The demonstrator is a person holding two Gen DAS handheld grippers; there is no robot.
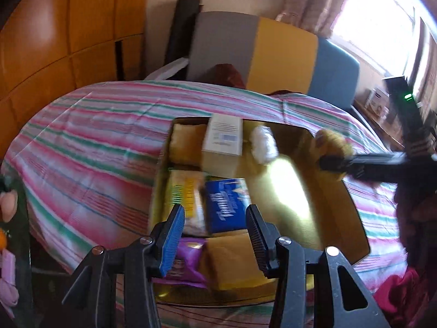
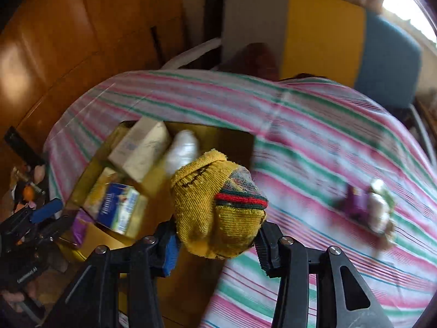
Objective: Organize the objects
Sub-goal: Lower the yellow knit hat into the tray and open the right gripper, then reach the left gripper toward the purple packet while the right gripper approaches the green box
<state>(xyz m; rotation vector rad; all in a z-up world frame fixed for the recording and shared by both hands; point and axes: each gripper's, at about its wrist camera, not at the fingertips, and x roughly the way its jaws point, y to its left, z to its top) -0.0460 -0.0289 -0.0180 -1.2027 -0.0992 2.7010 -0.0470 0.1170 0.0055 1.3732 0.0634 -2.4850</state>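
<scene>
An open cardboard box lies on a striped bed sheet. It holds a white carton, a white rolled sock, a blue pack, a yellow pack and a purple packet. My left gripper hangs over the box's near end, open, with nothing between its pads. My right gripper is shut on a rolled yellow sock with a red and green band, above the box's right edge. From the left wrist view the yellow sock comes in from the right.
A purple and white bundle lies on the sheet to the right of the box. A grey, yellow and blue headboard stands behind the bed. Wooden cupboards are at the left, a window at the right.
</scene>
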